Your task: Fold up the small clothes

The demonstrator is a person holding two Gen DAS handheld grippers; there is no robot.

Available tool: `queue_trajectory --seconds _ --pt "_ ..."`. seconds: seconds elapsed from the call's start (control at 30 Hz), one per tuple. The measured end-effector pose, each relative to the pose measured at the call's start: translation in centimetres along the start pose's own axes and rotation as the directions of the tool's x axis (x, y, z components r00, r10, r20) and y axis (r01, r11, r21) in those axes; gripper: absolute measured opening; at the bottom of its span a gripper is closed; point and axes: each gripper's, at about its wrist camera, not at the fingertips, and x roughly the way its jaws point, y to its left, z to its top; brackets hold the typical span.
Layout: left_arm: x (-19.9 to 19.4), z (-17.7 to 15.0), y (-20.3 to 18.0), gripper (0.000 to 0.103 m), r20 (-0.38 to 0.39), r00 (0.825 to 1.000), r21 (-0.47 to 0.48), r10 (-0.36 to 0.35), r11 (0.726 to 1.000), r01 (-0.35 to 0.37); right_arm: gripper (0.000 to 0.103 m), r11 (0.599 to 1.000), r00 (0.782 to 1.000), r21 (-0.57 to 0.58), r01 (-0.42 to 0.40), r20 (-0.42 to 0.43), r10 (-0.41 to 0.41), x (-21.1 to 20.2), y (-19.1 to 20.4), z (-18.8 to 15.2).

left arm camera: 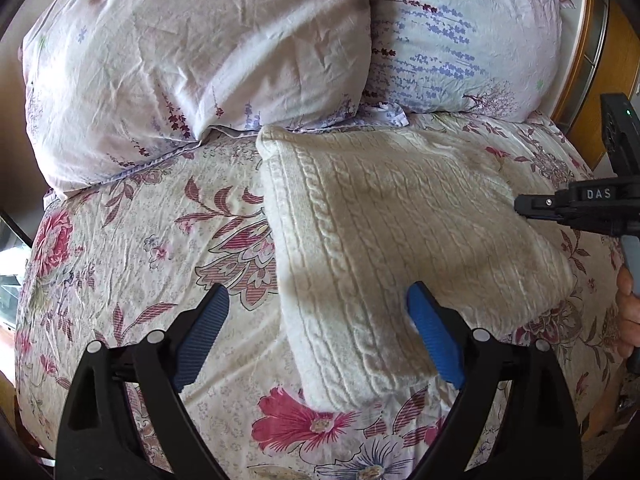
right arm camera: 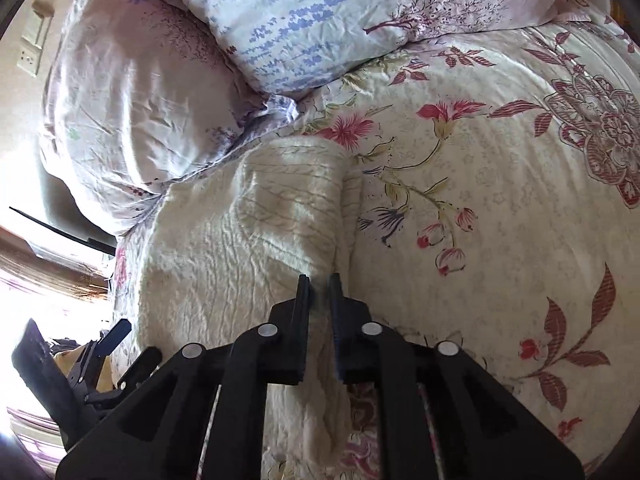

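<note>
A cream cable-knit sweater (left arm camera: 392, 232) lies folded on the floral bedspread (left arm camera: 132, 240), below the pillows. My left gripper (left arm camera: 318, 300) is open, its blue pads wide apart over the sweater's near left edge. My right gripper (left arm camera: 524, 206) shows at the sweater's right edge in the left wrist view. In the right wrist view the right gripper (right arm camera: 319, 280) is shut on the sweater's (right arm camera: 224, 248) right edge, cream knit pinched between the narrow jaws. The left gripper (right arm camera: 116, 334) shows at the lower left there.
Two floral pillows (left arm camera: 192, 52) (left arm camera: 460, 36) lie at the head of the bed, touching the sweater's far edge. A wooden headboard (left arm camera: 616, 48) is at the far right. The bedspread (right arm camera: 500, 208) stretches right of the sweater. A wall socket (right arm camera: 30, 56) is at the left.
</note>
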Motion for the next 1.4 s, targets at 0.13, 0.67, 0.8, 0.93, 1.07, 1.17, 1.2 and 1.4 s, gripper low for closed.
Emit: queue_trajectory --seconds 0.13,0.67,0.8,0.93,1.07,1.17,1.2,1.4 --pt "-0.7 -0.9 1.3 0.090 0.025 1.000 -0.049 -0.004 0.999 0.005 0.058 1.000 0.999 -0.014 0.002 0.051 -0.001 -2.4 -0.4 -2.8" --pt "2.3 -4.7 2.8 0.093 -0.058 0.997 -0.151 -0.045 0.988 0.036 0.072 0.940 0.957 -0.184 0.289 0.051 -0.285 0.6 1.5 -8.0" --pt "2.7 -4.6 2.7 0.099 -0.055 0.998 -0.138 -0.019 0.990 0.011 0.087 0.899 0.929 -0.234 0.370 0.097 -0.357 0.8 1.7 -8.4" --pt "2.8 -4.6 2.7 0.101 -0.047 0.999 -0.122 -0.002 0.993 -0.004 0.094 0.879 0.913 -0.249 0.407 0.117 -0.390 0.9 1.8 -8.3" --pt "2.0 -4.3 2.2 0.101 -0.033 0.999 -0.091 0.033 0.995 -0.036 0.095 0.853 0.898 -0.278 0.441 0.136 -0.419 0.7 2.4 -8.2" --pt "1.2 -4.4 1.9 0.101 -0.021 0.998 -0.071 0.054 0.996 -0.055 0.095 0.837 0.887 -0.292 0.462 0.159 -0.434 0.3 2.8 -8.3" --pt "1.0 -4.4 1.9 0.101 -0.018 0.998 -0.069 0.056 0.996 -0.057 0.095 0.836 0.886 -0.292 0.464 0.164 -0.434 0.2 2.9 -8.4" --pt "-1.0 -4.7 2.3 0.101 0.002 0.996 -0.079 0.086 0.993 -0.086 0.097 0.806 0.849 -0.275 0.525 0.235 -0.473 -1.5 3.4 -8.6"
